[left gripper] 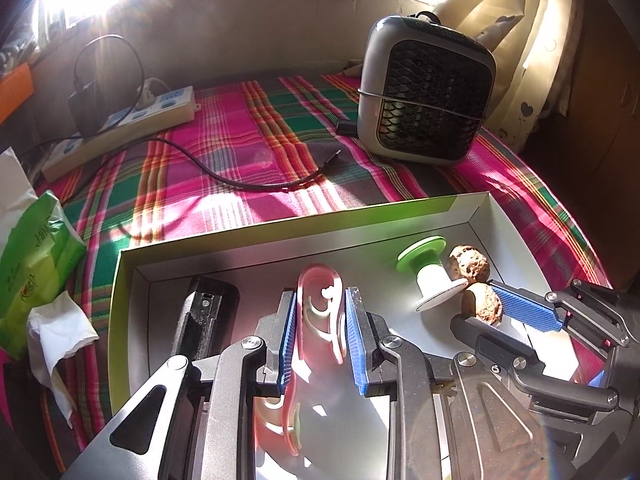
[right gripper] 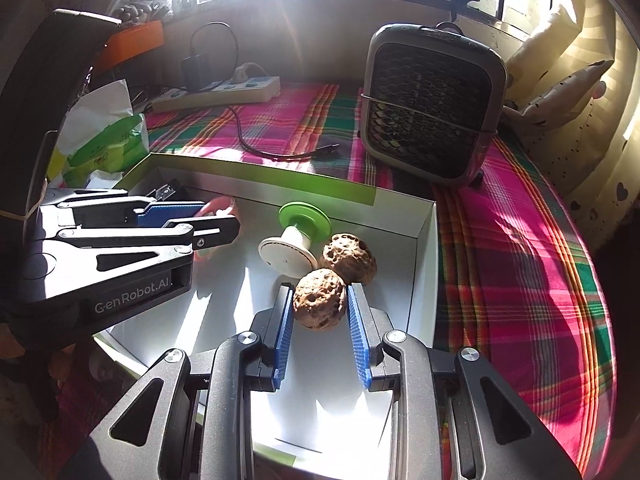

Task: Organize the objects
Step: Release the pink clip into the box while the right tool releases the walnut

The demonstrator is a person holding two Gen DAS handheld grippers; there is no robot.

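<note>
The left tool (left gripper: 322, 320) is clamped on a pink clip (left gripper: 320, 300), a thin translucent loop of plastic with white curls inside it, held upright between the blue pads over the floor of the box (left gripper: 124, 280). The right tool (right gripper: 320, 320) grips a walnut (right gripper: 319, 304), brown, round and deeply pitted, which seems to rest low in the same box. A second walnut (right gripper: 349, 258) lies just behind it, touching a spool (right gripper: 296, 236) with a green flange and a white one. A dark stapler (left gripper: 208, 308) lies along the box's left wall.

The step in hand appears to be setting both items down in the box. To do it well, each hand should lower its piece until it rests on the white floor before easing the pads apart, since the walnut will roll if dropped and could knock its neighbour or the spool. The clip is thin and springy; a slow release should keep it from flicking sideways. The box sits on a plaid cloth (left gripper: 260, 128), a small fan (left gripper: 428, 88) standing behind it.
</note>
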